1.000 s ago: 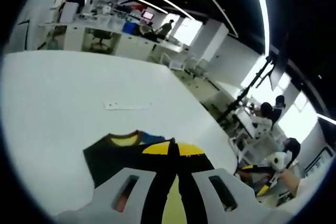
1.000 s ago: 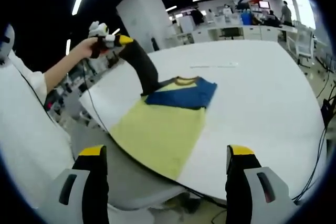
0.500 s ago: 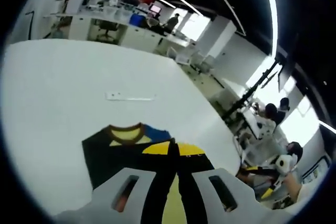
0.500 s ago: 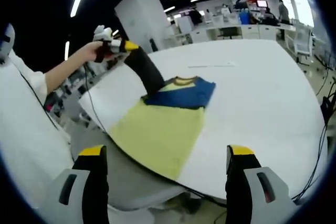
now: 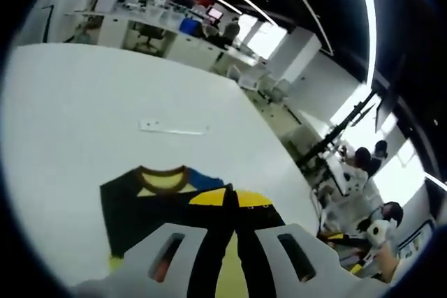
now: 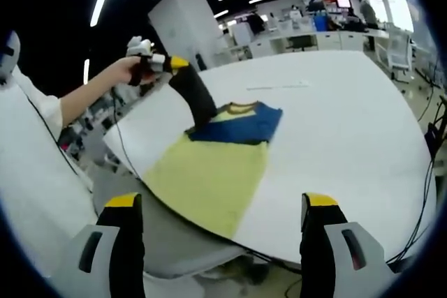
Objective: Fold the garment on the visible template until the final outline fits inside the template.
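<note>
Folding is barely begun: left hand-held gripper (image 6: 183,66) pinches a black sleeve, lifted off the garment (image 6: 216,165), which lies mostly flat on the counter (image 6: 335,130), hem over near edge. Right hand-held gripper (image 6: 216,222) spread, empty. Template not discernible.
</note>
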### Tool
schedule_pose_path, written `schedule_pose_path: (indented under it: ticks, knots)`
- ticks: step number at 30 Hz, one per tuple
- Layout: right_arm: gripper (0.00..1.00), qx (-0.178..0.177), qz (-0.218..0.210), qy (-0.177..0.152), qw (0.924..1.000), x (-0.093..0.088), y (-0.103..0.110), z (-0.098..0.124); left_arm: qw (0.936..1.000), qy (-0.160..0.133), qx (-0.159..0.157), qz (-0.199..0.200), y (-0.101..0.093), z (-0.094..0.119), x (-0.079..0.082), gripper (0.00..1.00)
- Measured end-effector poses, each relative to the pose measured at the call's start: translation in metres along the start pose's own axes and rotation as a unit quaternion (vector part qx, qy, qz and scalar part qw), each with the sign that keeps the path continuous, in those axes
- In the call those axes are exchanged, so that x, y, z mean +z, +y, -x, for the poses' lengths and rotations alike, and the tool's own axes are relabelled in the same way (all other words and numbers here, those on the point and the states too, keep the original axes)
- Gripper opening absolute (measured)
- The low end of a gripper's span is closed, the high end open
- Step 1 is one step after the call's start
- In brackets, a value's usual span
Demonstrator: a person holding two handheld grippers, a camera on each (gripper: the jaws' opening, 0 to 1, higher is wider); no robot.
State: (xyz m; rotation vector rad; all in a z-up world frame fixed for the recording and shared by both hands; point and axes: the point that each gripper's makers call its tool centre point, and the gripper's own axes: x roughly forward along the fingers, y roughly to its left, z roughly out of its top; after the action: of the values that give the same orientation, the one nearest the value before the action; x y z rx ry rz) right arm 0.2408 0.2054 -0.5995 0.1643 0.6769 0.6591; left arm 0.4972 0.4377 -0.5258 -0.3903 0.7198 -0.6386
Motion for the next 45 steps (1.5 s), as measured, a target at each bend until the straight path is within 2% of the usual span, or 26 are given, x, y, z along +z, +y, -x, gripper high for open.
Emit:
schedule_pose_path:
  ticks: [7, 12, 20, 26, 34, 45]
  knots:
    - [0.93, 0.005, 0.000, 0.000, 1.0000, -0.001, 0.000, -0.004, 0.9999, -0.007, 0.015, -0.005, -0.001, -0.008, -0.006, 0.00]
    - [0.93, 0.008, 0.002, 0.003, 1.0000, -0.003, -0.001, -0.005, 0.9996, -0.017, 0.015, 0.019, -0.006, -0.016, -0.011, 0.00]
    - [0.93, 0.012, 0.004, -0.002, 0.9999, 0.001, -0.006, -0.003, 0.9993, -0.021, 0.016, 0.026, -0.017, -0.032, -0.022, 0.00]
    - [0.93, 0.019, 0.007, -0.001, 0.9998, 0.002, -0.007, -0.004, 0.9973, -0.025, 0.013, 0.068, -0.024, -0.042, -0.035, 0.00]
    - [0.93, 0.024, 0.007, 0.000, 0.9997, 0.000, -0.012, -0.001, 0.9976, -0.027, 0.035, 0.054, -0.022, -0.050, -0.043, 0.00]
    - [0.93, 0.025, 0.007, 0.000, 0.9997, 0.001, -0.018, 0.000, 0.9964, -0.026, 0.031, 0.075, -0.027, -0.064, -0.048, 0.00]
